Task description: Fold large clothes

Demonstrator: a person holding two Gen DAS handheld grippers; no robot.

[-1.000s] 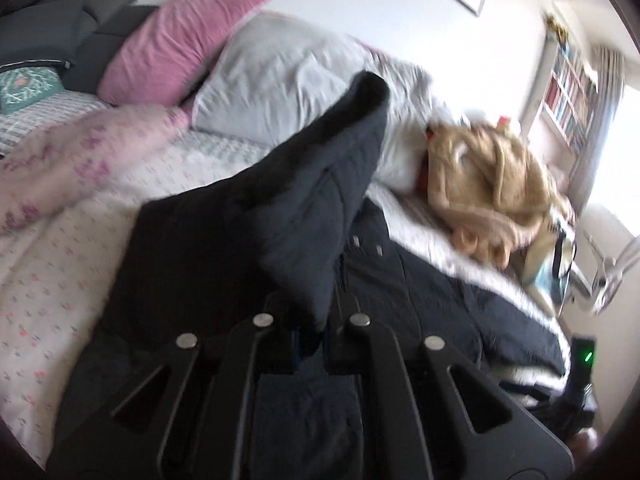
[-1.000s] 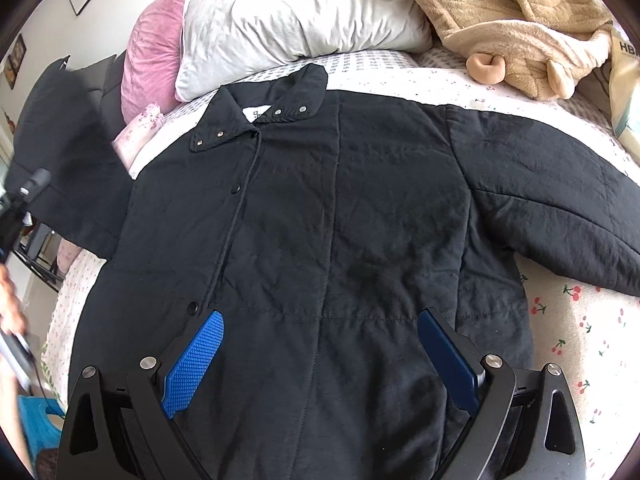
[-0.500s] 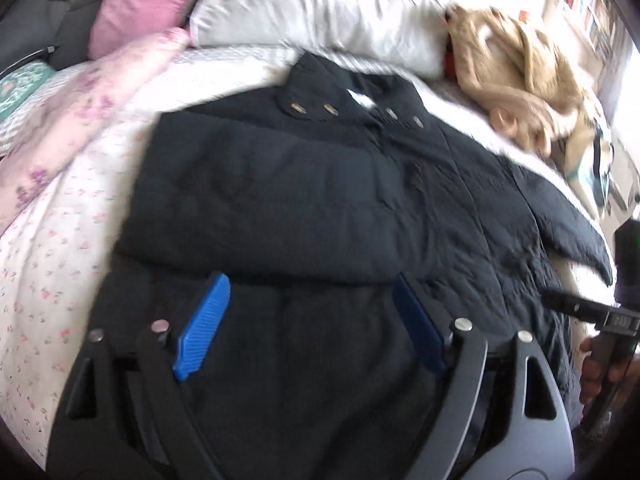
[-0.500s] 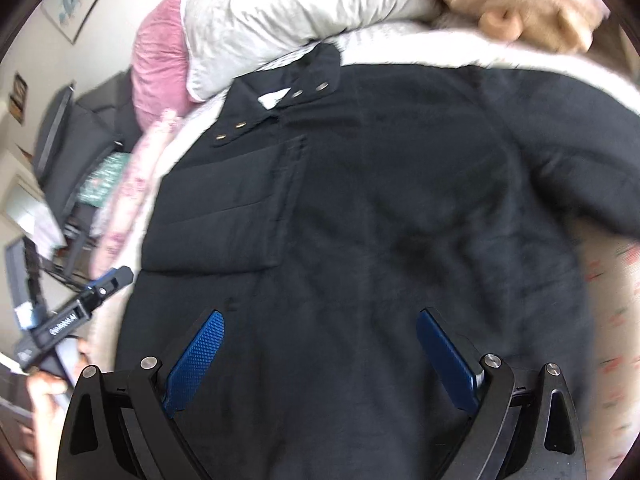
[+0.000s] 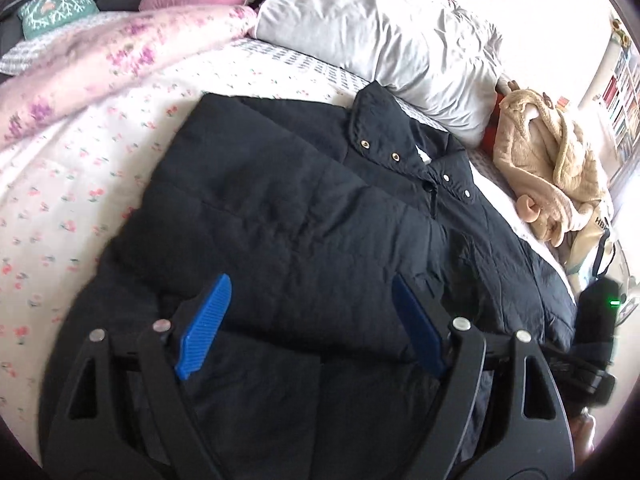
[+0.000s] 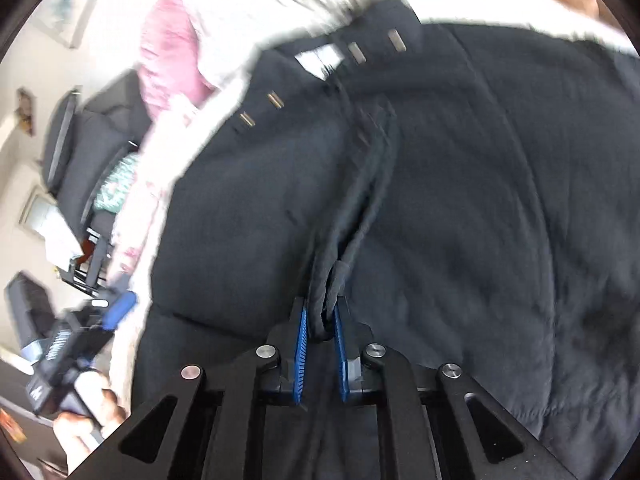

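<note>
Jacket, right gripper jaws closing on fold

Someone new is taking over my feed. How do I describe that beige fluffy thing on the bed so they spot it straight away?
Start at the bed with the cherry-print sheet, where the black jacket lies spread out. Go past the jacket's collar to the grey pillow; right beside it lies a crumpled beige fleece robe. It is the only tan, fuzzy item among smooth bedding.

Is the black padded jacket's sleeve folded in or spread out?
Folded in: one sleeve lies across the black padded jacket front; the other is unclear.
</note>
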